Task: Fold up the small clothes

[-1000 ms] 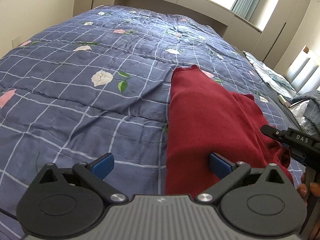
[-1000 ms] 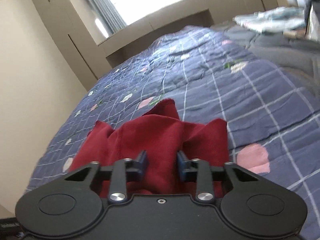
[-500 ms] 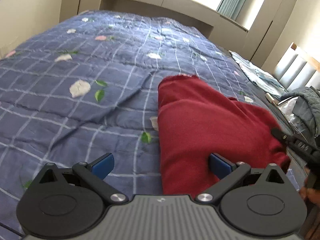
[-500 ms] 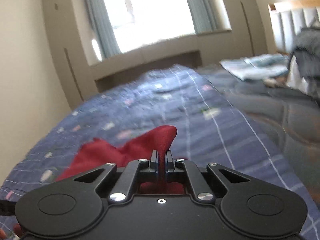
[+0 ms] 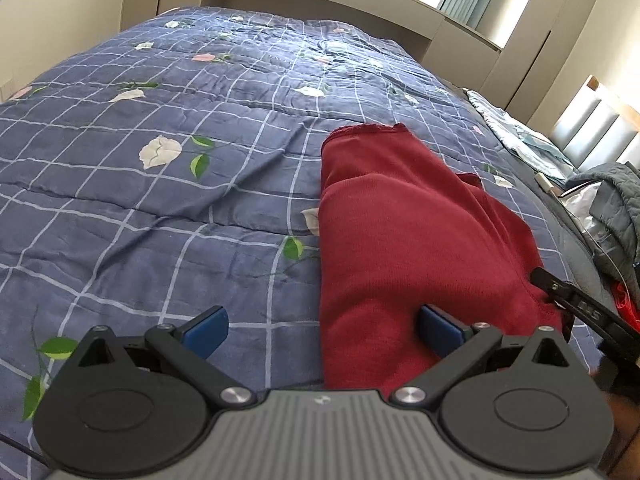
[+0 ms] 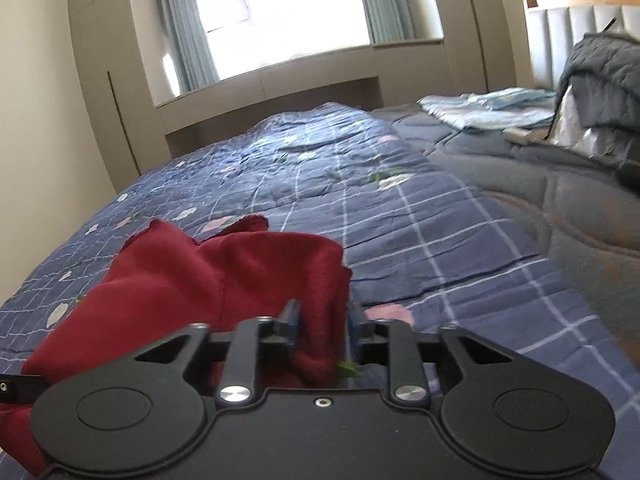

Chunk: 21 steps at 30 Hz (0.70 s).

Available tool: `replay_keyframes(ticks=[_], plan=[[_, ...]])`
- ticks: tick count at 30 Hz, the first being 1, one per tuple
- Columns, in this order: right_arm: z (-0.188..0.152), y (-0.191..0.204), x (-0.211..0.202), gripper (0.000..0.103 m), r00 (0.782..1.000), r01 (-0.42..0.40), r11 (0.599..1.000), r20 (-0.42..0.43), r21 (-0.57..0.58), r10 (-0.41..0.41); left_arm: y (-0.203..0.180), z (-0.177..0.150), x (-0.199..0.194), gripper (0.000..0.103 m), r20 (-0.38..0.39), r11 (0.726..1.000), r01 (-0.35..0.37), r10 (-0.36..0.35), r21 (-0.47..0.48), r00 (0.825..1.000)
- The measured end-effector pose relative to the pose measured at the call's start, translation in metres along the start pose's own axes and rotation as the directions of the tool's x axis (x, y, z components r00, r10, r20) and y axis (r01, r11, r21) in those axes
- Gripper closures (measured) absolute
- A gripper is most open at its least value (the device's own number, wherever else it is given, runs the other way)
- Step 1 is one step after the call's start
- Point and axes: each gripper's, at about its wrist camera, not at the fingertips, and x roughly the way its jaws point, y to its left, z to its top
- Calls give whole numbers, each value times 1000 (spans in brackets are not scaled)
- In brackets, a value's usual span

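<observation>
Now my right gripper [image 6: 324, 320] is opening, jaws narrowly apart around a bunched corner of the dark red knitted garment [image 6: 224, 280], probably releasing a finished fold. My left gripper [image 5: 320, 330] spreads wide, straddling the garment's near edge, holding nothing. It lies toward the flowered blue checked quilt's [image 5: 160, 200] right edge.

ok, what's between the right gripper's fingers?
Right wrist view: a fold of the red garment sits between the right gripper fingers, whose jaws are opening.
</observation>
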Motion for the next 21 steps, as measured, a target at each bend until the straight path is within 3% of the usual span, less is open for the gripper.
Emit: replay_keyframes(ticks=[3, 9, 13, 16, 17, 20, 21], plan=[[-4, -2, -21, 35, 999, -26, 1000, 23, 18, 26, 1, 1, 0, 1, -5, 1000, 5, -5, -9, 1000], [-24, 3, -66, 36, 993, -121, 990, 18, 79, 120, 3, 1, -1, 1, -6, 1000, 9, -10, -14, 1000], [-39, 17, -89, 46, 978, -205, 974, -15, 100, 208, 6, 0, -8, 0, 15, 999, 22, -21, -34, 1000], [-47, 35, -95, 51, 968, -246, 968, -37, 47, 247, 10, 0, -14, 0, 36, 998, 31, -29, -54, 999], [-49, 38, -93, 57, 970, -239, 971, -42, 32, 240, 11, 0, -14, 0, 33, 998, 30, -28, -60, 999], [-49, 41, -85, 90, 974, -218, 975, -61, 34, 220, 13, 0, -15, 0, 16, 998, 12, -11, -62, 1000], [-47, 41, -86, 91, 978, -200, 979, -48, 29, 201, 13, -1, -16, 0, 12, 998, 3, -2, -57, 1000]])
